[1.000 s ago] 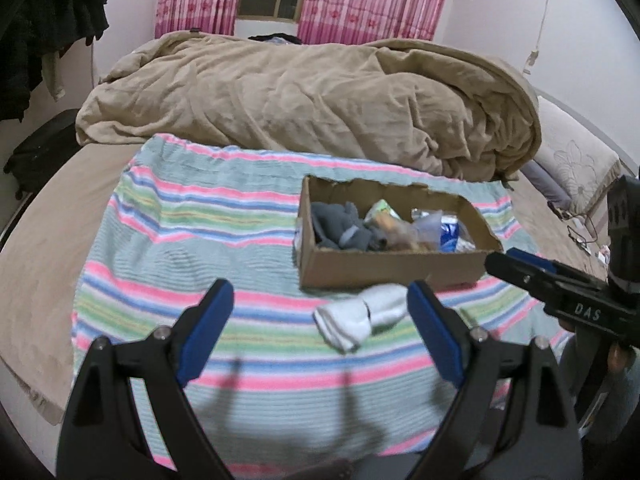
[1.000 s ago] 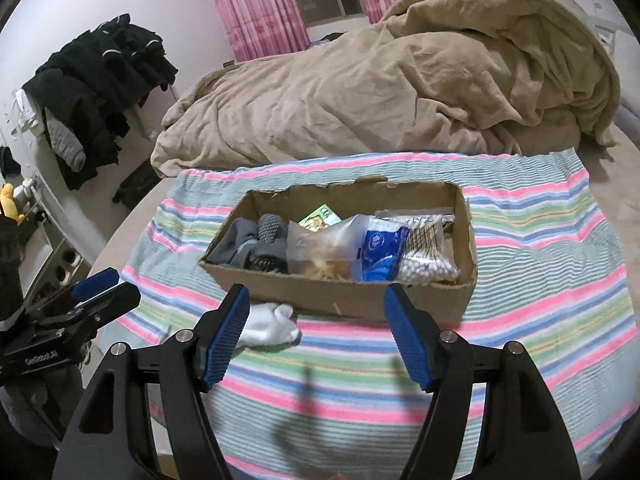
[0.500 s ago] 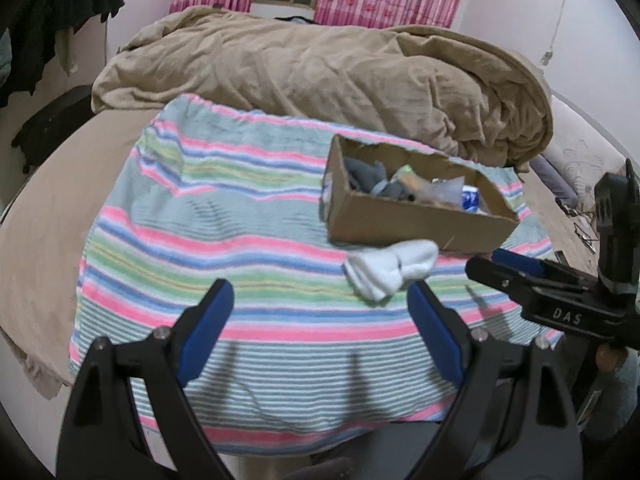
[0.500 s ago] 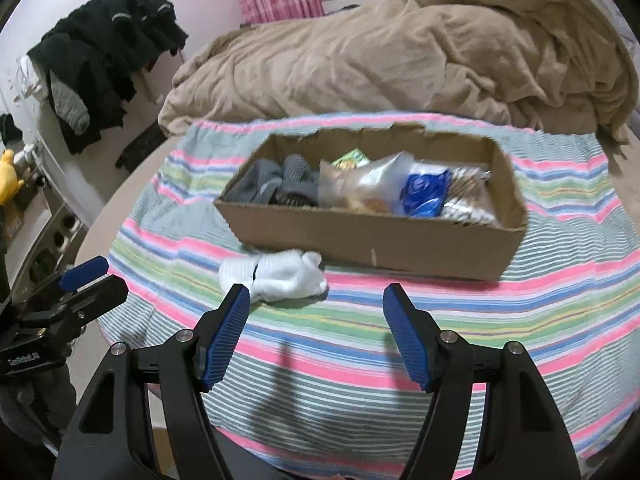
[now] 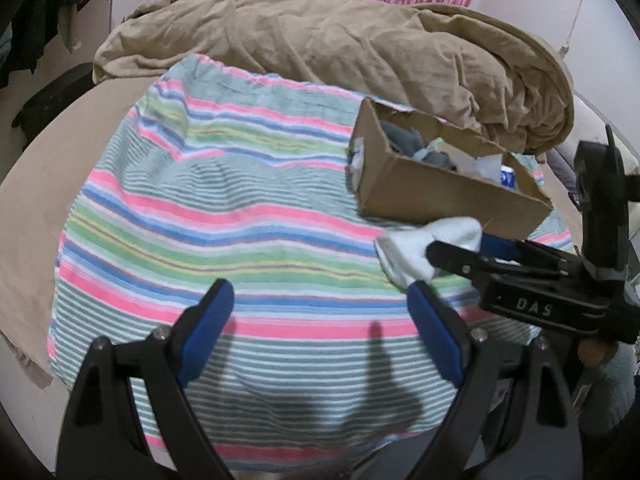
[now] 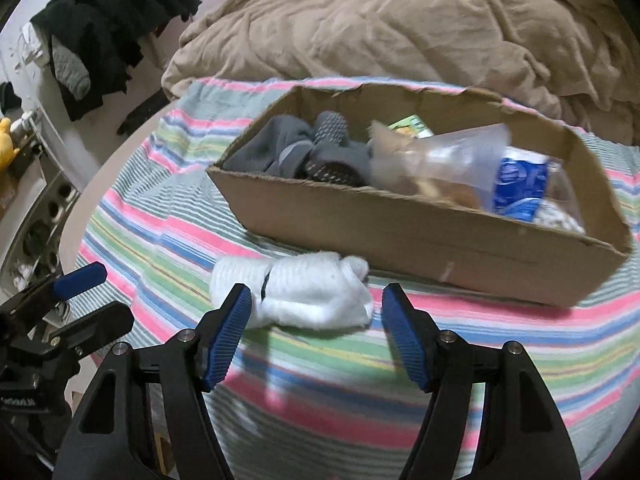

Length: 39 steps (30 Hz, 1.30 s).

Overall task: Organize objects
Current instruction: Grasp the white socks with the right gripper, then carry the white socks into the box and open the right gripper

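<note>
A bundle of white socks (image 6: 304, 294) lies on the striped blanket (image 6: 160, 216) just in front of a cardboard box (image 6: 440, 236). The box holds grey socks (image 6: 304, 148), a clear plastic bag (image 6: 440, 164) and a blue packet (image 6: 520, 188). My right gripper (image 6: 316, 320) is open, its fingers on either side of the near end of the white socks, not closed on them. My left gripper (image 5: 320, 320) is open and empty over the blanket, left of the white socks (image 5: 424, 248) and box (image 5: 440, 196). The right gripper also shows in the left wrist view (image 5: 472, 256).
A rumpled tan duvet (image 5: 340, 40) is piled behind the box. Dark clothes (image 6: 112, 28) hang at the left wall. The blanket's near edge (image 5: 240, 452) drops off the bed. The left gripper shows at the lower left of the right wrist view (image 6: 80, 300).
Both grippers have moved lower and closer to the bed. The right gripper has closed in on the white socks, which now lie between its open fingers. The left gripper has swung leftward.
</note>
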Tool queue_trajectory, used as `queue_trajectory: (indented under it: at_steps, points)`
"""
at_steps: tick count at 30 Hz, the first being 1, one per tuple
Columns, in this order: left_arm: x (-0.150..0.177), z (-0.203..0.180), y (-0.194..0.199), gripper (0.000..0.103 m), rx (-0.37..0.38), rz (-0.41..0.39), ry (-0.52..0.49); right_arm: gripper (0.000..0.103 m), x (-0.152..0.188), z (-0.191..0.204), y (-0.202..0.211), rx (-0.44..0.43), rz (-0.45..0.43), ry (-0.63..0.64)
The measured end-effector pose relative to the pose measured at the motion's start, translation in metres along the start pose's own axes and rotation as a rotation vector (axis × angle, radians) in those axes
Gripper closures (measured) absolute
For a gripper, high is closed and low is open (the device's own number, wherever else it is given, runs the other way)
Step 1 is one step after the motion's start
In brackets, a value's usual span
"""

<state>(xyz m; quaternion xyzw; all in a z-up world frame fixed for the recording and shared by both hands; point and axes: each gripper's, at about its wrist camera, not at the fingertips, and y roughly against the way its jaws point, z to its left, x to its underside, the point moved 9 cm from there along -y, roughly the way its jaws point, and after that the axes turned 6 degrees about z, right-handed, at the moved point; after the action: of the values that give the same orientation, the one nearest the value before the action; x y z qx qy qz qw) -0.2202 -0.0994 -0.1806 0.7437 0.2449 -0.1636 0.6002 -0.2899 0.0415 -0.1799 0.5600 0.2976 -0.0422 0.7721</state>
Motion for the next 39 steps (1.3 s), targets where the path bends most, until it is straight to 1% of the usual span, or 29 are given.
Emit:
queue_trajectory:
  at_steps: [2, 4, 5, 6, 8, 11, 12, 16, 21, 25, 28, 32, 39]
  points:
    - [0.001, 0.001, -0.003, 0.013, -0.001, 0.007, 0.003, 0.038, -0.001, 0.004, -0.006, -0.021, 0.005, 0.003]
    - [0.002, 0.001, -0.005, 0.013, -0.002, 0.012, 0.004, 0.052, 0.0, 0.01, -0.01, -0.044, 0.011, 0.015]
    - [0.003, 0.001, -0.006, 0.013, -0.002, 0.014, 0.003, 0.056, 0.001, 0.013, -0.01, -0.056, 0.013, 0.023]
    - [0.003, 0.0, -0.005, 0.013, -0.002, 0.014, 0.002, 0.062, 0.001, 0.016, -0.009, -0.064, 0.011, 0.033]
    - [0.003, -0.003, -0.002, 0.013, -0.003, 0.011, 0.0, 0.065, 0.003, 0.019, -0.004, -0.056, 0.003, 0.051]
    - [0.002, -0.008, 0.004, 0.013, -0.003, 0.003, -0.007, 0.067, 0.006, 0.017, 0.004, -0.063, -0.008, 0.032]
    - [0.002, -0.011, 0.007, 0.013, -0.003, -0.001, -0.012, 0.069, 0.007, 0.016, 0.008, -0.065, -0.013, 0.03]
    - [0.001, -0.022, 0.017, 0.013, -0.003, -0.016, -0.027, 0.071, 0.011, 0.007, 0.029, -0.057, -0.043, 0.013]
    - [-0.003, -0.039, 0.024, 0.013, 0.005, -0.024, -0.045, 0.071, 0.015, -0.018, 0.064, -0.049, -0.095, -0.025]
    - [-0.007, -0.053, 0.026, 0.013, 0.008, -0.032, -0.062, 0.071, 0.011, -0.037, 0.091, -0.039, -0.145, -0.051]
    - [-0.014, -0.063, 0.028, 0.013, 0.01, -0.045, -0.073, 0.071, 0.002, -0.051, 0.109, -0.026, -0.188, -0.061]
    - [-0.029, -0.07, 0.028, 0.013, 0.008, -0.064, -0.081, 0.071, -0.014, -0.066, 0.123, -0.008, -0.227, -0.07]
    - [-0.062, -0.08, 0.025, 0.013, 0.002, -0.108, -0.109, 0.071, -0.047, -0.087, 0.128, 0.01, -0.275, -0.079]
